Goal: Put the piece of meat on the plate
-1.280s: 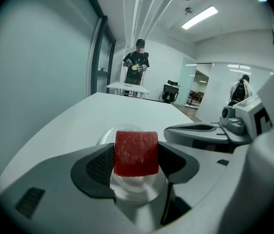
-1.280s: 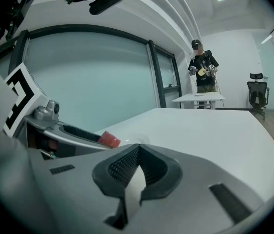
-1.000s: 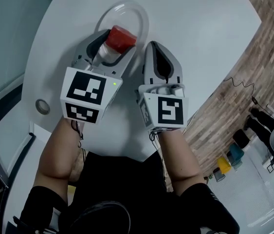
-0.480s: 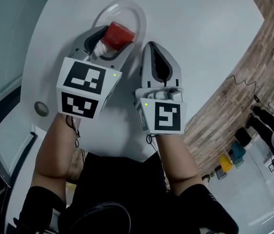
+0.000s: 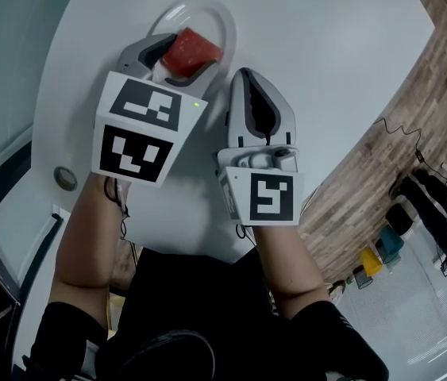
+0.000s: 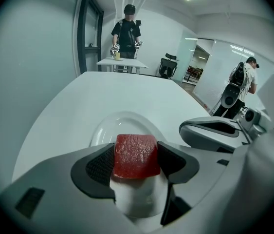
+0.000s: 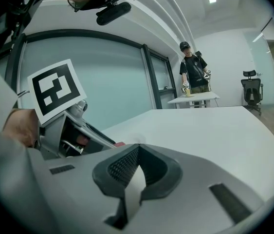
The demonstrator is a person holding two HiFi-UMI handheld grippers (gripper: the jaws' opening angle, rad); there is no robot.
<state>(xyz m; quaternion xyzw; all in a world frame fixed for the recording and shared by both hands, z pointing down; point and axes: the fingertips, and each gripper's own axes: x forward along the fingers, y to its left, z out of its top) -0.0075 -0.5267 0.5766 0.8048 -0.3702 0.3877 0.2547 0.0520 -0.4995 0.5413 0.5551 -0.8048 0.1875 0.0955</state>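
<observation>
A red slab of meat [image 5: 190,50] [image 6: 136,155] is clamped between the jaws of my left gripper [image 5: 182,52] [image 6: 136,161], which is shut on it. It hangs over the near part of a clear round plate [image 5: 221,21] [image 6: 102,130] on the white table. My right gripper [image 5: 260,94] [image 7: 136,165] rests just right of the left one, its jaws shut with nothing between them. In the right gripper view only a red sliver of the meat [image 7: 119,144] shows past the left gripper's body.
The round white table [image 5: 326,46] has its curved edge at the right, with a brick-pattern floor beyond. A small roll of tape [image 5: 65,178] lies near the table's left edge. People stand at a far table [image 6: 122,61] in the room.
My left gripper has carried the meat forward and slightly up, further over the plate. The right gripper has barely shifted.
</observation>
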